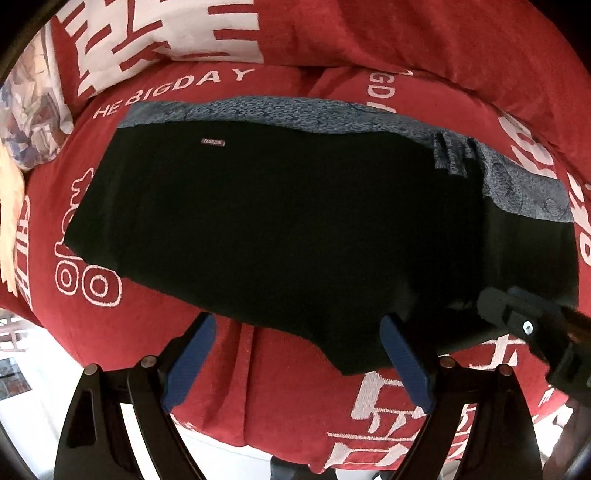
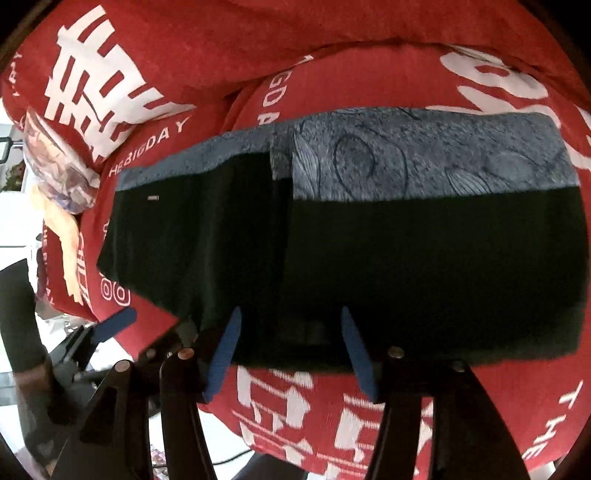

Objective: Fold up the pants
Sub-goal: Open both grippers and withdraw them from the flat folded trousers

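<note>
Black pants [image 1: 280,225] with a grey-blue patterned lining lie flat, folded lengthwise, on a red bedspread [image 1: 280,398]. A small label sits near their far left. My left gripper [image 1: 295,354] is open and empty, its blue pads at the pants' near edge. My right gripper [image 2: 291,350] is open, its blue pads over the near edge of the pants [image 2: 406,266], nothing held. The right gripper's black body shows in the left wrist view [image 1: 532,328]. The left gripper's blue finger shows in the right wrist view [image 2: 114,321].
The bedspread [image 2: 295,417] has white lettering. A red and white pillow [image 1: 159,33] and a floral pillow [image 1: 29,110] lie at the far left. The bed's near edge drops to a pale floor [image 1: 55,369].
</note>
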Motion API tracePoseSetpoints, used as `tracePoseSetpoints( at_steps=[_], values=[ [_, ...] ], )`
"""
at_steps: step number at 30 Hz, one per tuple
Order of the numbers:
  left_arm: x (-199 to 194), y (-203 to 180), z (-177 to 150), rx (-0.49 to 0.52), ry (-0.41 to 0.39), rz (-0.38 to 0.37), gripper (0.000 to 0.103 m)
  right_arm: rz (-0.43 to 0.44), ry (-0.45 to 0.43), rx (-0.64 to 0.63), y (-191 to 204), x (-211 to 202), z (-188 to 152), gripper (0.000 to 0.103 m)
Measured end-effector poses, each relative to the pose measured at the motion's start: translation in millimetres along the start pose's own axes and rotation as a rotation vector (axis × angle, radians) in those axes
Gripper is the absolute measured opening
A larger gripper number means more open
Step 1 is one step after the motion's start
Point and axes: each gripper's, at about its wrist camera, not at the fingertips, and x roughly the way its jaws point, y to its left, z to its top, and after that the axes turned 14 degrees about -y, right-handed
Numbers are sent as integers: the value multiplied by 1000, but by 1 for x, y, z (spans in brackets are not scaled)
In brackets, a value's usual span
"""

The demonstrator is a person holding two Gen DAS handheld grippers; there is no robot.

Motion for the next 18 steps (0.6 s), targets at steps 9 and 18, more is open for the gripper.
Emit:
tracePoseSetpoints(
  at_steps=[9,18],
  values=[
    [-2,9,-4,-2,0,-9,91,-34,3,2,10,-12,-14,62],
    [-7,14,-8,-5,1,-21,91,-73,40,-15,17,-23,-32,69]
  ],
)
